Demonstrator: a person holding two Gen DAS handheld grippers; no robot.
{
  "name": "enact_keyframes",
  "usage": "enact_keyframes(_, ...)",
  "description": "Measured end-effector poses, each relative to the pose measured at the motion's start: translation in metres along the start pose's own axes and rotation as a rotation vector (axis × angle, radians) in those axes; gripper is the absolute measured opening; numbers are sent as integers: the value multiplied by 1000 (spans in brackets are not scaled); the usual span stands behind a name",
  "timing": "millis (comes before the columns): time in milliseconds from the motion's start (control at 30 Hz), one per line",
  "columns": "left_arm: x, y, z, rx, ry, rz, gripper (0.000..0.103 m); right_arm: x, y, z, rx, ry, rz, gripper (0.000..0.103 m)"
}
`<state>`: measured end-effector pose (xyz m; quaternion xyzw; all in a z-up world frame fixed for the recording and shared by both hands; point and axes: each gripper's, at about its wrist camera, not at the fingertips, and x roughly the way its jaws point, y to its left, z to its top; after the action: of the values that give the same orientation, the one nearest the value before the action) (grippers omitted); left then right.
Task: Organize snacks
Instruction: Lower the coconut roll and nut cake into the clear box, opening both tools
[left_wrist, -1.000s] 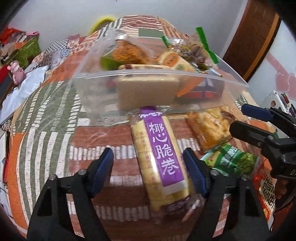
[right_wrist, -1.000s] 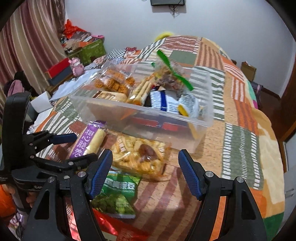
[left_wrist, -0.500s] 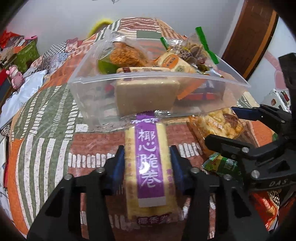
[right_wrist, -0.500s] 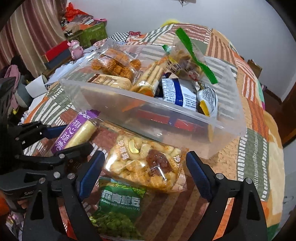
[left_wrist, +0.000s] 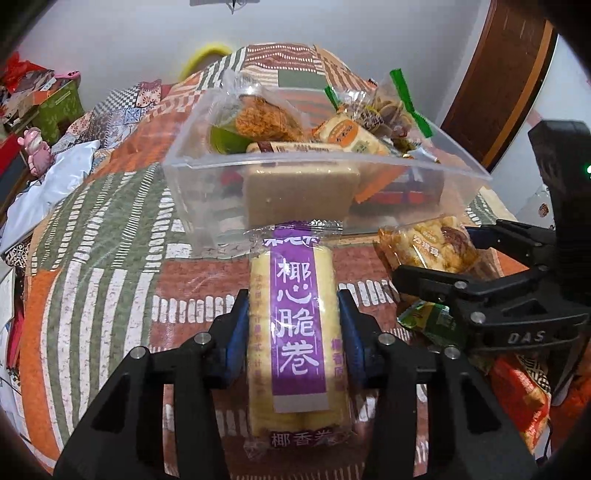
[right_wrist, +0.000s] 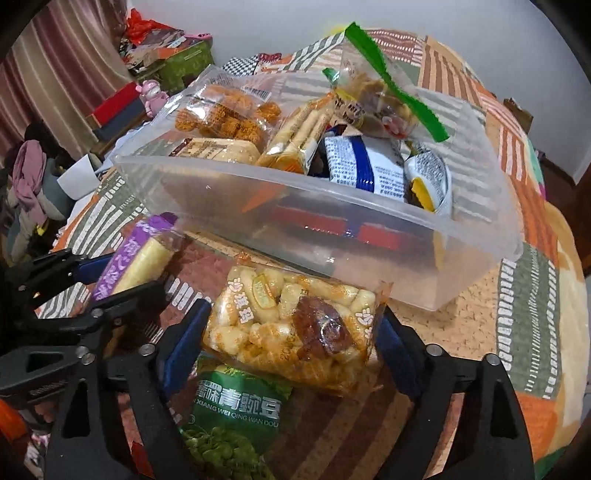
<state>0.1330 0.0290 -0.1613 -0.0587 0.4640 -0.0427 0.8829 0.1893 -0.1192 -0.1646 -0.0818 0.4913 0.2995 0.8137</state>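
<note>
Patchwork bedspread (left_wrist: 92, 258), left gripper (left_wrist: 294, 332) clamping purple roll pack (left_wrist: 295, 325), right gripper (right_wrist: 290, 341) squeezing puffed-snack bag (right_wrist: 291, 328)

Left gripper (left_wrist: 293, 328) clamped on the purple-labelled roll pack (left_wrist: 297, 325), blue pads pressing both long sides. Clear plastic bin (left_wrist: 207, 192), filled with snacks, stands just beyond on the patchwork bedspread (left_wrist: 92, 258). Right gripper (left_wrist: 443, 258) straddles an orange snack bag (left_wrist: 428, 247) at right.

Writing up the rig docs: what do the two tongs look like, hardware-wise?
Both are matte black plastic with triangular cut-outs, silver screw heads and blue rubber pads on the fingers. The left tongs show this close up. The right tongs match; from the left camera their side carries white "DAS" lettering and a green light. No cables or sleeves are visible.
</note>
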Motion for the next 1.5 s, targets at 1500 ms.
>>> enact_keyframes(1500, -20, 12, 112, -15, -229, 26, 45, -39, -24, 59, 53, -272, -88, 82)
